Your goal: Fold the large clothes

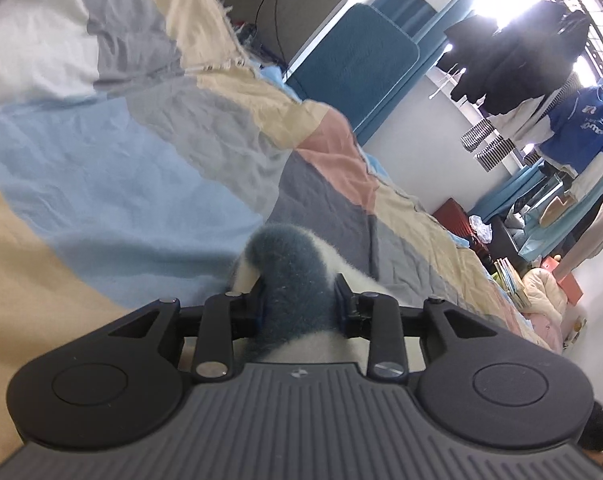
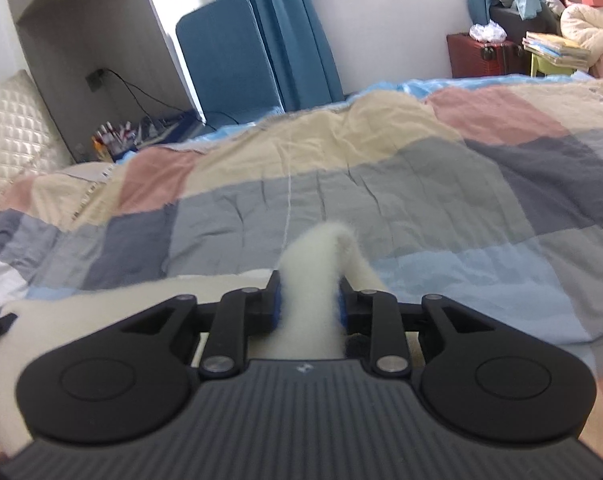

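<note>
A fluffy garment, white with a teal-blue part, is held by both grippers above a patchwork bed quilt [image 1: 101,152]. My left gripper [image 1: 299,300] is shut on a bunched teal-blue and white fold of the fluffy garment [image 1: 289,264]. My right gripper [image 2: 309,300] is shut on a white fold of the same garment [image 2: 321,264], which trails off to the lower left [image 2: 61,312]. Most of the garment is hidden below the gripper bodies.
The quilt [image 2: 341,184] covers the bed in pastel squares. A blue chair [image 2: 225,64], blue curtains [image 2: 297,28], a red suitcase [image 2: 485,56] and stacked books [image 2: 553,48] stand beyond the bed. Clothes hang on a rack [image 1: 541,64] by the window. A cluttered bedside shelf [image 2: 133,136] is at left.
</note>
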Motion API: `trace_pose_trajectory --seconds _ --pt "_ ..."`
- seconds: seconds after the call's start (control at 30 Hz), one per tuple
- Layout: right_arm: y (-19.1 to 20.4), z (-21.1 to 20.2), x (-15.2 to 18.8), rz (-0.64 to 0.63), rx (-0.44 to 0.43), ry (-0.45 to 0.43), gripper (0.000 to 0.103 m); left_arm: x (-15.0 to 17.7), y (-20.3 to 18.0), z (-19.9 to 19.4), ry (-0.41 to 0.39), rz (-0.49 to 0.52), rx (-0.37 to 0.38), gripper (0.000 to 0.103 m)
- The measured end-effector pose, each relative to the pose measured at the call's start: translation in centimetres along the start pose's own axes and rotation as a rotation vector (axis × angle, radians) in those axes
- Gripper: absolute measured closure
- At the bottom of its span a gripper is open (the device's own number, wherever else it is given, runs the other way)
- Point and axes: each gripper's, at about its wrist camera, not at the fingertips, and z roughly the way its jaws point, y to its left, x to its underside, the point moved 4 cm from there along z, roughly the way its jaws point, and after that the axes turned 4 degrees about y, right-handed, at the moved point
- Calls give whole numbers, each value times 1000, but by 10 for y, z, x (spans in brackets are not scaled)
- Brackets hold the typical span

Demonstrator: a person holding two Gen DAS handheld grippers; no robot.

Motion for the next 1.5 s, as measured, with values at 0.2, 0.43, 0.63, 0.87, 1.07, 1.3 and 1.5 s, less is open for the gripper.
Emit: trace_pose_trajectory --seconds 0.2,0.43,0.63,0.87,1.07,1.3,1.5 --pt "-8 19 3 26 2 37 72 0 5 8 11 -10 19 63" --pt "1 -3 -2 -24 46 2 66 -2 -14 -27 -75 120 -53 51" --pt "14 -53 -8 -106 58 -118 65 5 -44 -79 -193 234 -54 48" --pt "44 -107 6 -161 -9 -245 65 37 -91 -105 -222 398 -34 48" --pt "72 -105 27 -247 -47 -211 65 67 -102 -84 -118 456 -40 48" --pt "93 -60 48 -293 -56 -28 65 80 -79 -43 27 417 -84 48" --pt "94 -40 66 -311 -30 46 66 85 -78 -59 14 400 -79 48"
